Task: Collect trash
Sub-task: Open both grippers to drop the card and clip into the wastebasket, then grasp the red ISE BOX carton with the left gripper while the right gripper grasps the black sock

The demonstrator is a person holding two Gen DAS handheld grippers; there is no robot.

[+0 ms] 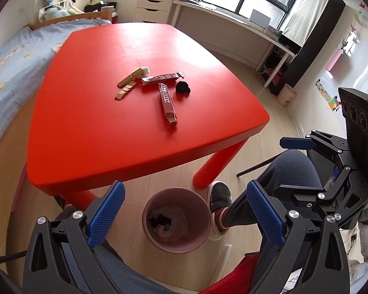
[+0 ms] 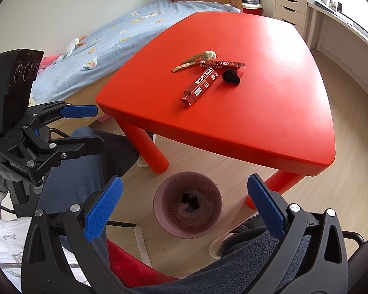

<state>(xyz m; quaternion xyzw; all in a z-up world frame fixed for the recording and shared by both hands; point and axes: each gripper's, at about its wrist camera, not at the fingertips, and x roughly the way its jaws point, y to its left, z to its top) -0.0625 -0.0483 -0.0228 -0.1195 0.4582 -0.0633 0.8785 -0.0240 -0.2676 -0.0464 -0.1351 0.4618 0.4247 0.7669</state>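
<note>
Trash lies in the middle of the red table (image 1: 90,132) (image 2: 269,127): two long red cartons (image 1: 167,101) (image 2: 200,86), one lying across the other's end (image 1: 162,78) (image 2: 222,64), a black crumpled wad (image 1: 182,87) (image 2: 230,76), tan cardboard strips (image 1: 125,87) (image 2: 185,65) and a pale green ball (image 1: 144,70) (image 2: 210,54). A pink bin (image 1: 176,220) (image 2: 187,205) with dark scraps inside stands on the floor before the table. My left gripper (image 1: 184,208) and right gripper (image 2: 184,203) are both open and empty, held above the bin, near my knees.
A bed with a blue cover (image 1: 9,66) (image 2: 103,41) lies left of the table. A white drawer unit (image 1: 154,2) and a long desk (image 1: 233,27) stand under the window. My legs and shoe (image 1: 218,196) are beside the bin.
</note>
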